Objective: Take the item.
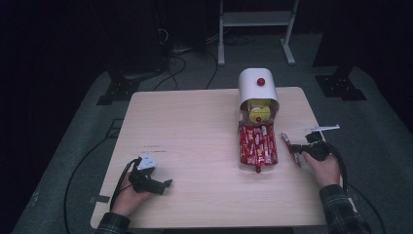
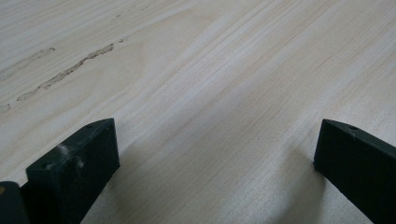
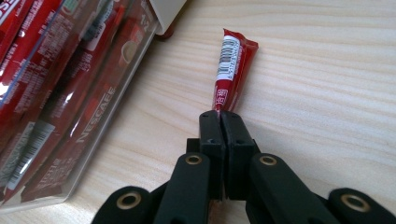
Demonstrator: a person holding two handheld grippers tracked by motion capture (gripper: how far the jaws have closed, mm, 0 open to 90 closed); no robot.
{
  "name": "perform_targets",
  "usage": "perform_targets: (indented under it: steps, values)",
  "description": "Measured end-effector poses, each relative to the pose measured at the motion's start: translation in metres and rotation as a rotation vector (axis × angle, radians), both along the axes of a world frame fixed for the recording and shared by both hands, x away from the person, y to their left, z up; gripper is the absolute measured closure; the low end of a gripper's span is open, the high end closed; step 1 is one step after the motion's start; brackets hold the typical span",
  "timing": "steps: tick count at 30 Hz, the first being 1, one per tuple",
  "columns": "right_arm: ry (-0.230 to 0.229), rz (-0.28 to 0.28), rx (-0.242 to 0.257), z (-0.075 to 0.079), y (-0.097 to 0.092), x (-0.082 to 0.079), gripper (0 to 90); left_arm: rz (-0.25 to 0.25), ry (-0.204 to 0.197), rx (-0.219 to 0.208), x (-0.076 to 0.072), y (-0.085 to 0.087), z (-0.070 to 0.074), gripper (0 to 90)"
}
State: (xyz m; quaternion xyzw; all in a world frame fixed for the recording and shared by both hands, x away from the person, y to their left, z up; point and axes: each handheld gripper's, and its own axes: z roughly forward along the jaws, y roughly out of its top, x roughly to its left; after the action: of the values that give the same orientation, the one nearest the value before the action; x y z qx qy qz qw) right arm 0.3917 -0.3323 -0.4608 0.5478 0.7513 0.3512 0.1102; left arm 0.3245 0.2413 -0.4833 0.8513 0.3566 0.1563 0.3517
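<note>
— How is the right claw (image 3: 219, 114) set?
— Its jaws are pinched together on the end of a red sachet (image 3: 232, 70), which is laid on the tabletop (image 1: 195, 131) just beside a clear tray (image 1: 257, 146) packed with more red sachets.
— And the left claw (image 2: 215, 154)?
— It is spread wide over bare wood, nothing gripped.

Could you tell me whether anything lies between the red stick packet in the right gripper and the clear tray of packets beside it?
Nothing visible does. The right gripper is shut on the end of the red stick packet, which lies just to the right of the clear tray. Between them there is bare wooden table.
</note>
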Motion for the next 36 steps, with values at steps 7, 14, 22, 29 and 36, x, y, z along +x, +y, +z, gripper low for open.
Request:
perform_targets:
  steps: [7, 14, 22, 29, 36]
  values:
    - [0.0, -0.004, -0.002, -0.002, 0.001, 0.0, 81.1, -0.001, -0.001, -0.001, 0.0, 0.0, 0.0, 0.0]
    - [-0.034, -0.023, 0.008, 0.003, -0.001, -0.002, 68.2, -0.003, -0.001, 0.0, 0.0, 0.0, 0.0, 0.0]
    - [-0.09, -0.042, -0.016, 0.008, -0.003, -0.008, 48.7, -0.004, -0.002, 0.0, 0.0, 0.0, 0.0, 0.0]
    - [-0.166, -0.028, -0.054, 0.007, -0.005, -0.017, 29.5, -0.007, -0.004, 0.003, 0.0, 0.0, 0.0, 0.0]
    - [-0.197, -0.029, -0.073, 0.01, -0.006, -0.031, 21.7, -0.006, -0.004, -0.001, 0.0, 0.0, 0.0, 0.0]
